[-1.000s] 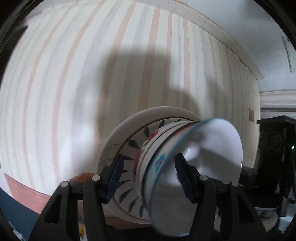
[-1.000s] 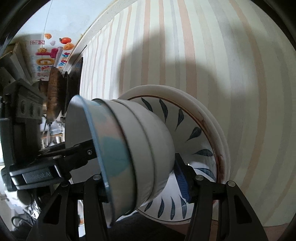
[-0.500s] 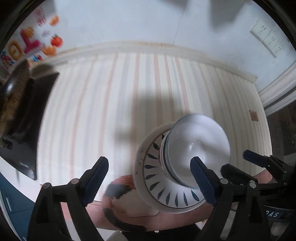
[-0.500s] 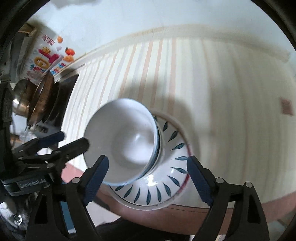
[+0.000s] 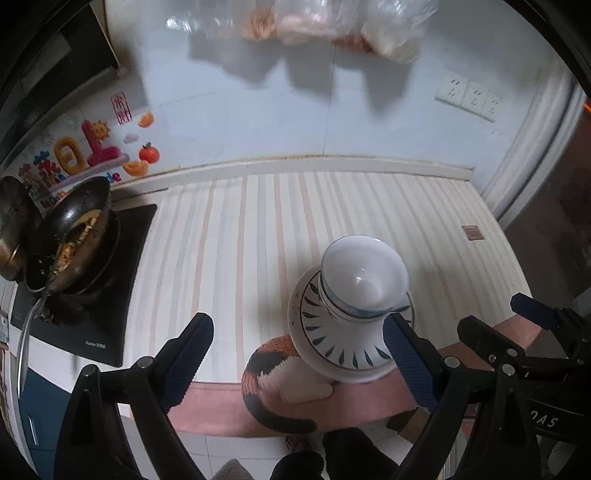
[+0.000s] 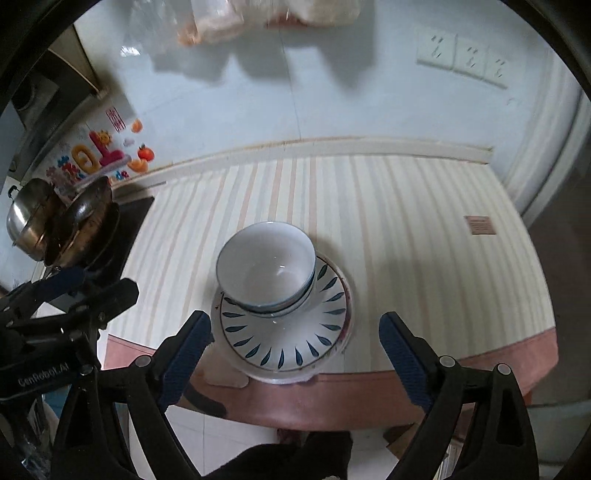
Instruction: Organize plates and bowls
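Note:
A stack of white bowls with blue rims [image 5: 364, 280] [image 6: 267, 267] sits in white plates with a blue leaf pattern [image 5: 332, 343] [image 6: 284, 339], stacked near the front edge of the striped counter [image 5: 240, 251] [image 6: 406, 240]. My left gripper [image 5: 299, 354] is open and empty, held back above the front edge, left of the stack. My right gripper [image 6: 295, 354] is open and empty, just in front of the stack. Each gripper shows at the edge of the other's view.
An orange, black and white knitted cloth [image 5: 273, 373] lies under the plates' near-left side. A black cooktop [image 5: 107, 280] at the left holds a dirty wok [image 5: 74, 236] and a steel pot [image 6: 27, 218]. Plastic bags [image 5: 332, 22] hang on the wall above.
Both grippers let go of the stack of bowls and plates, opened wide and pulled back and up. The stack now rests on the counter.

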A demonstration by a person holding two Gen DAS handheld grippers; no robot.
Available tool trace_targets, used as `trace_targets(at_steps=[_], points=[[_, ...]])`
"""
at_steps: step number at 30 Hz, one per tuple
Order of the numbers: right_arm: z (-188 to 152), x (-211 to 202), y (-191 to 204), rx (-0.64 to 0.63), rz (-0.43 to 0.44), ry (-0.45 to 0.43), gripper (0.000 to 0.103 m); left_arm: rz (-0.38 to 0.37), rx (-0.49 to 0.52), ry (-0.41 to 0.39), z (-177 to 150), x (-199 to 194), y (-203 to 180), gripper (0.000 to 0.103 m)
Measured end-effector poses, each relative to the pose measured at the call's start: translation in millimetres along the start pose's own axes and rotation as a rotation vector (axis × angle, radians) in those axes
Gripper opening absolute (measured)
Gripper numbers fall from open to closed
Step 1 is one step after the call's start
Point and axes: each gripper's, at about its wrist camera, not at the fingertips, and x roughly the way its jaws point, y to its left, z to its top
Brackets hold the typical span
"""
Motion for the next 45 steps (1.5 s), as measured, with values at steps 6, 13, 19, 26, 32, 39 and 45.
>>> trace_targets(at_steps=[6, 13, 19, 26, 32, 39, 45], points=[[-32.9, -65.6, 11.6, -0.007, -0.009, -0.083, 0.095, 0.014, 0.006, -0.096, -22.6, -62.2, -8.4, 0.094], [-82.9, -144.4, 16.7, -0.019, -0.005, -0.180, 0.096, 0.058, -0.017, -0.198, -71.1, -130.8, -19.0, 0.101], [-132.7, -213.2, 13.7, -0.052, -0.012, -0.252, 0.096, 0.074, -0.058, -0.215, -114.9, -169.0, -28.2, 0.101], [-186.6, -264.7, 6.7, -0.071, -0.026, -0.282, 0.097, 0.098, -0.073, -0.239, -161.4, -205.6, -38.7, 0.101], [-221.7, -289.1, 0.9, -0.066, -0.036, -0.288, 0.097, 0.102, -0.092, -0.259, -187.4, -225.3, -40.7, 0.101], [-240.5, -305.5, 1.3, -0.091, -0.031, -0.296, 0.097, 0.124, -0.101, -0.268, -207.1, -237.2, -42.3, 0.101], [-244.5, -314.2, 4.7, -0.104, -0.033, -0.317, 0.097, 0.143, -0.100, -0.282, -215.6, -245.1, -40.6, 0.101]])
